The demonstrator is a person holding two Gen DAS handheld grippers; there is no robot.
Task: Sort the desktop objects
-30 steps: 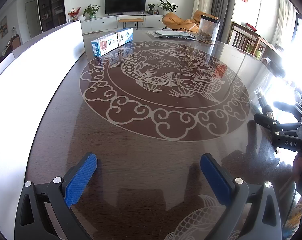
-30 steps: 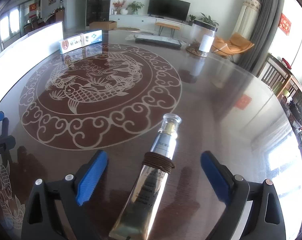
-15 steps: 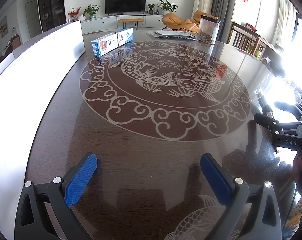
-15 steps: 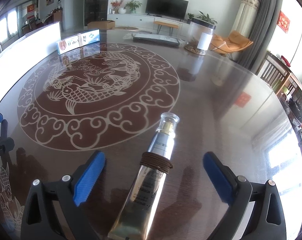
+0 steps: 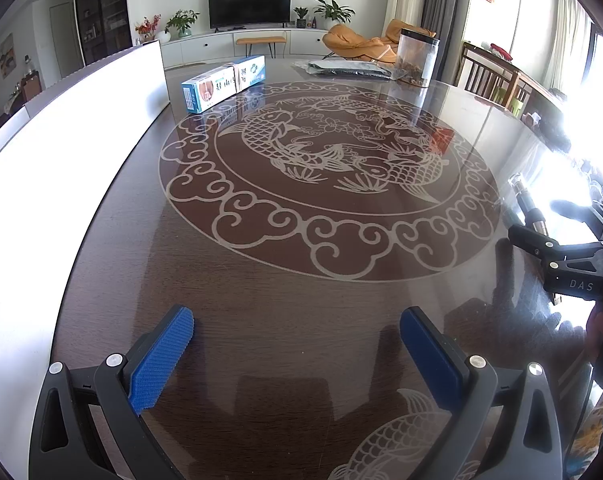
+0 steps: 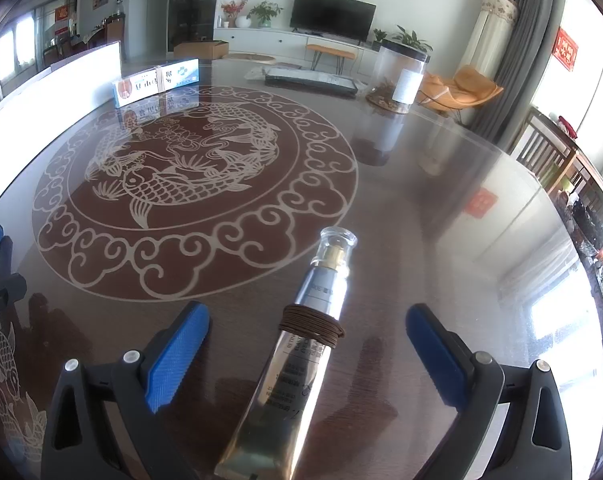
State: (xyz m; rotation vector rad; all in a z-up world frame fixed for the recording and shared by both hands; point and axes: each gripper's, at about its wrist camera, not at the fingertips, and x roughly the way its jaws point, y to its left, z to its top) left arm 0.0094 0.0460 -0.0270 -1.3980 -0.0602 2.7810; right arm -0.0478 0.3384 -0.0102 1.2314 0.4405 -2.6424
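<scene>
Edging nearer, right gripper [image 6: 307, 340] gapes around banded tube [image 6: 297, 356] pointing one o'clock; left gripper [image 5: 297, 346] agape over table [image 5: 301, 280].

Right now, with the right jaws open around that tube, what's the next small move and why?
Probably close the right gripper on the gold tube: it lies flat on the table between the open jaws, touching neither pad.

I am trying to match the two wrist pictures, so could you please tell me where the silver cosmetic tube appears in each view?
Left wrist: silver cosmetic tube at the far right edge, partly hidden behind the right gripper.
Right wrist: bottom centre, lying between the open fingers, clear cap pointing away, a brown cord wound round it.
Shared landmark: the blue-and-white box at the table's far left.
</scene>
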